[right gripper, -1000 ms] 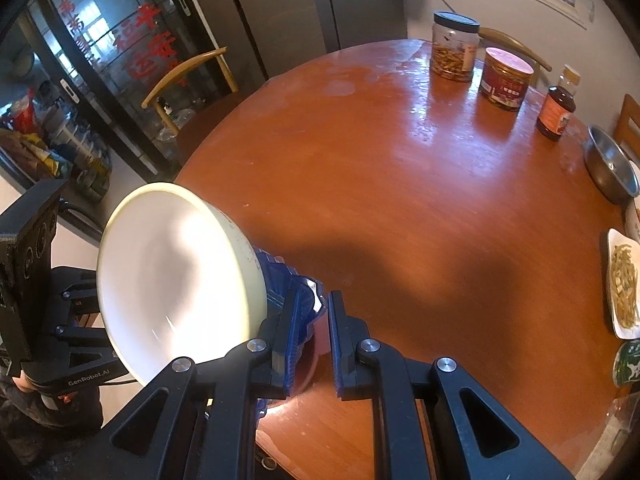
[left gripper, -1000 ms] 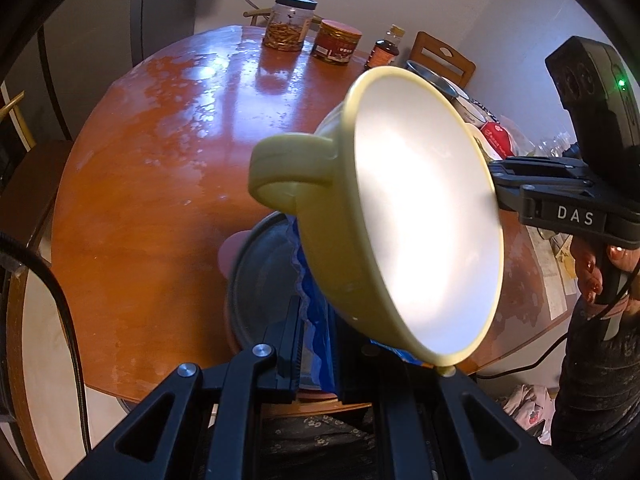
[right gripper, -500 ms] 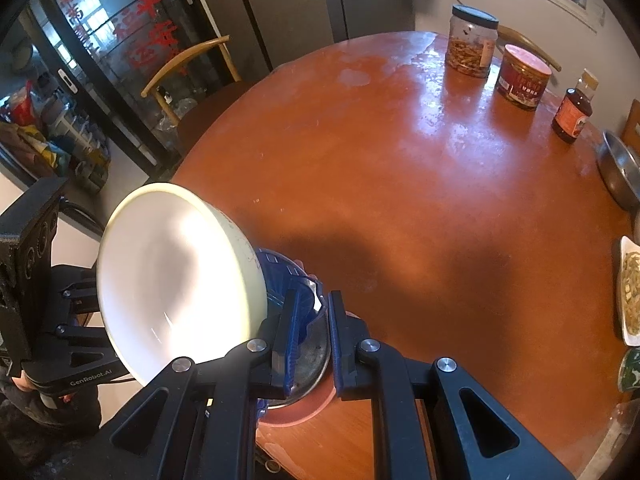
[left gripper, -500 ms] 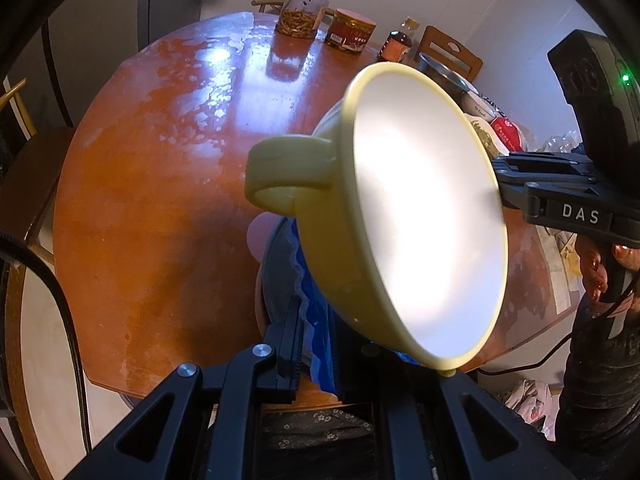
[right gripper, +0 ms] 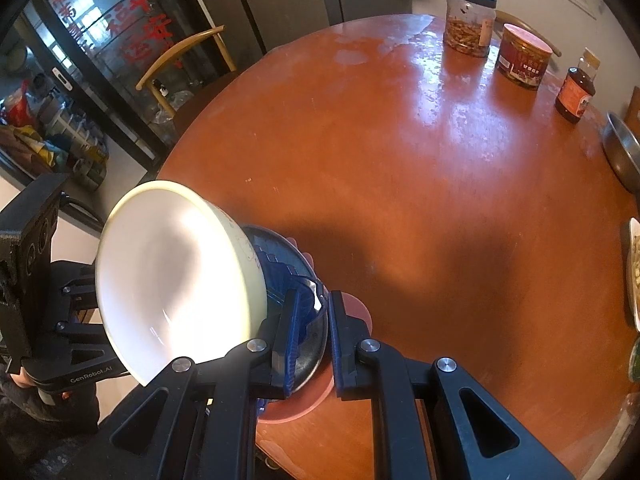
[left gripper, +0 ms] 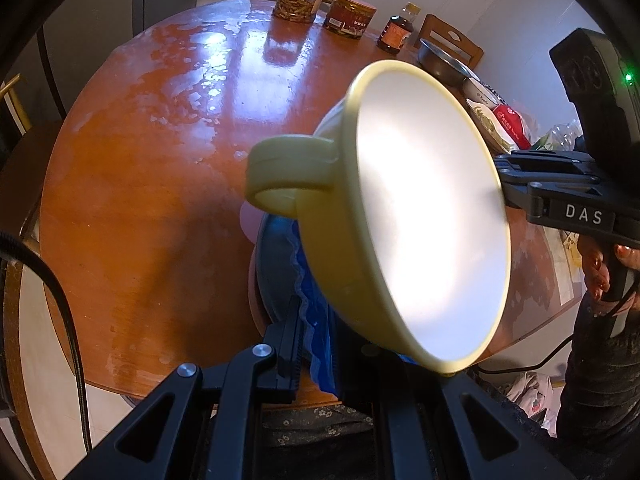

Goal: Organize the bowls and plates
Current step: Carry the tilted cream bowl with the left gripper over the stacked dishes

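At the near edge of the round wooden worktop [right gripper: 400, 208], both hand-held grippers carry one stack of dishes between them. The left hand-held gripper [left gripper: 316, 344] is clenched on the near rim of the blue fluted bowl [left gripper: 310, 304], and the right hand-held gripper [right gripper: 310, 334] is clamped on the same bowl's [right gripper: 280, 268] rim from the opposite side. A pale yellow bowl [left gripper: 424, 216] with a loop handle sits nested in the blue one, tilted steeply so its white inside faces each camera; in the right wrist view it [right gripper: 176, 280] fills the lower left. Beneath the blue bowl lies a dark metal plate [left gripper: 272, 264], and below that a pink plate [right gripper: 304, 400] resting near the worktop edge. Whether the stack touches the pink plate cannot be told. At the far side stand a glass jar [right gripper: 470, 22], a red tin [right gripper: 522, 58] and a small brown bottle [right gripper: 576, 94], with a steel basin [right gripper: 622, 152] to the right.
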`<state>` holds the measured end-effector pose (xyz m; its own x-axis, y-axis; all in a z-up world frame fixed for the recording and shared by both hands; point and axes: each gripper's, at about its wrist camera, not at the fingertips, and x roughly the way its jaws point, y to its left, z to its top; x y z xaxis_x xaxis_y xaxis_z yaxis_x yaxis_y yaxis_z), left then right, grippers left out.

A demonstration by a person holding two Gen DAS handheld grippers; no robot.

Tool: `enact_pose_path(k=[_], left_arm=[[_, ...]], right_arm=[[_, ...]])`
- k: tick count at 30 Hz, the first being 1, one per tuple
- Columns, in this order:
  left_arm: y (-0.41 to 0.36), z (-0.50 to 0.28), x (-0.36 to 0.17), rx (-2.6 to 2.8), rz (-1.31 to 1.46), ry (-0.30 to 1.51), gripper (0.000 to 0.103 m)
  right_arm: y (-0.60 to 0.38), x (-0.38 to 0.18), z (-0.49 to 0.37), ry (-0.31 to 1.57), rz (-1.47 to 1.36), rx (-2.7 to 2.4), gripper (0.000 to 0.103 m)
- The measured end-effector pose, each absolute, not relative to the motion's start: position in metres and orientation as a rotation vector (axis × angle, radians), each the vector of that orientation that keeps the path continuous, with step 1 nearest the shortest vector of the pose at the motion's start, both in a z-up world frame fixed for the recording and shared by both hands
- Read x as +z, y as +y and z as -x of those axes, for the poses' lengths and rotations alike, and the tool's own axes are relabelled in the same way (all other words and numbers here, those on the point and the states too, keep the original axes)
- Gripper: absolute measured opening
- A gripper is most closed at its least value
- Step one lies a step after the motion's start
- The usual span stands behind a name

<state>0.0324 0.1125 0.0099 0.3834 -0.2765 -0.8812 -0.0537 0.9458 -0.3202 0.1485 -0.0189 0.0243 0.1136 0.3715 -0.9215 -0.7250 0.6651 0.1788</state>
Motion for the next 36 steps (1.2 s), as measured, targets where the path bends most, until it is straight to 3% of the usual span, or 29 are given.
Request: enact_pose_path(k=[36], left_arm=[[0.1158, -0.0384, 0.0078, -0.163, 0.331, 1.172, 0.012]], right_arm=[[-0.0222, 0.0205, -0.1541, 1.22, 0.325, 0.831, 0.014]])
